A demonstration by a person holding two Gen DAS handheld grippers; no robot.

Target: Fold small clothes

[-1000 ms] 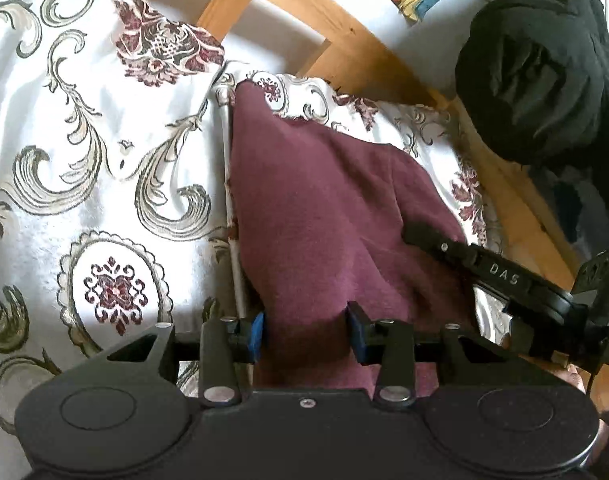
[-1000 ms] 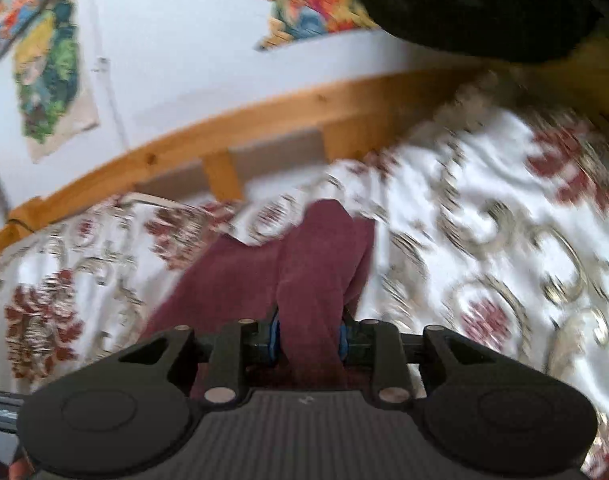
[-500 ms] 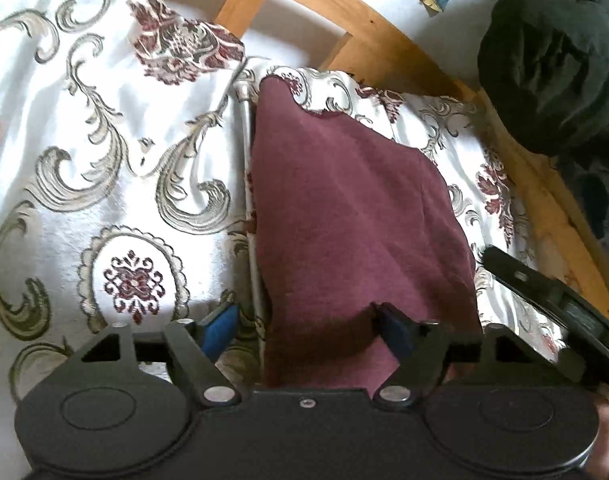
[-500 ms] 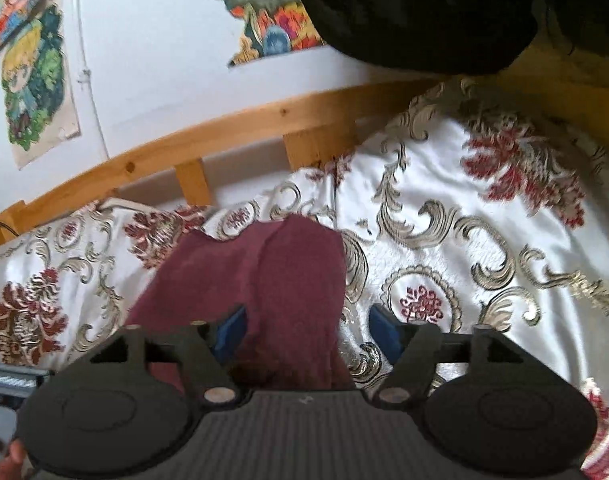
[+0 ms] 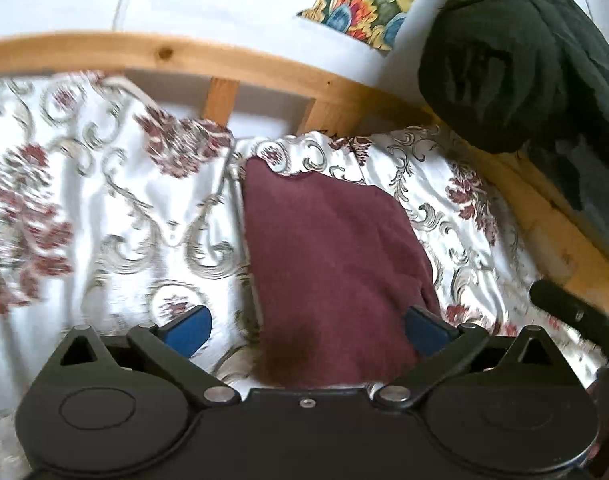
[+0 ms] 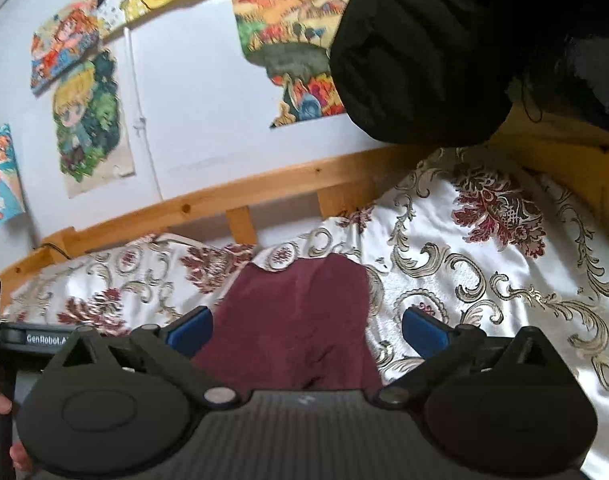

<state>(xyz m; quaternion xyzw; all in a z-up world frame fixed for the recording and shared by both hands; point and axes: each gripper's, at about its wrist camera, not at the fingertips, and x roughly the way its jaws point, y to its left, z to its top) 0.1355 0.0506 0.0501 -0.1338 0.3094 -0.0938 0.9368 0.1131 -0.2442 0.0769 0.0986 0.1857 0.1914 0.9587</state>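
- Bed with patterned white-and-maroon bedspread [image 5: 116, 216]; wooden rail [image 5: 264, 68] along far side, posters on wall above.
- Maroon garment [image 5: 328, 264] flat on bedspread, folded narrow, near end under both grippers, far end just short of wooden rail.
- Left gripper [image 5: 306, 330]: tongs wide, empty, straddling garment's near end.
- Right gripper [image 6: 306, 330]: tongs wide, empty, above same near end.
- Judged soft, light, limp knit; likely to sag and slide on satin-like bedspread. Best taken at near corners, pinching all layers.
- Open bedspread either side of garment; black bundle [image 5: 516, 52] beyond rail's right end, well apart. Rail limits forward travel.
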